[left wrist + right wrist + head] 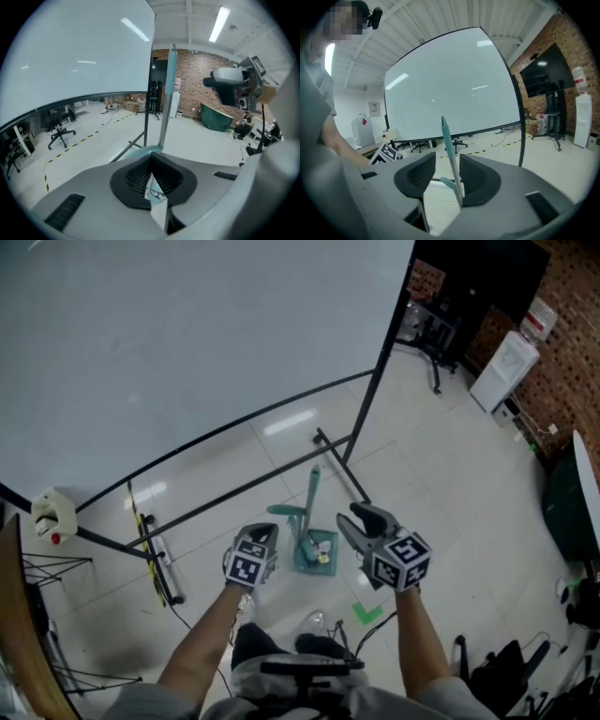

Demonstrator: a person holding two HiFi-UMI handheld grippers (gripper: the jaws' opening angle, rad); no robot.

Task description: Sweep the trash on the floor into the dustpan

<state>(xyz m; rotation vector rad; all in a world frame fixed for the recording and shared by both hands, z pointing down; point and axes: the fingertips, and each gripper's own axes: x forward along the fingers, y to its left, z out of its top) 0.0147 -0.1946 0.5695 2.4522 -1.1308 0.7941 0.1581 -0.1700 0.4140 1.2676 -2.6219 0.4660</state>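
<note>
L gripper point(261, 538) pinched fully shut on a printed scrap point(156, 194). R gripper point(447, 161) gapes, teal handle point(447, 136) between pads, ungripped. Dustpan point(317, 557) on floor point(441, 456), by screen stand point(361, 409) foot. Centre handle, then squeeze firmly.

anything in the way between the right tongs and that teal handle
Nothing visible. The teal handle stands upright, seen straight through the open right tongs. In the head view only floor lies between them. The left tongs are shut, off on the handle's other side.
</note>
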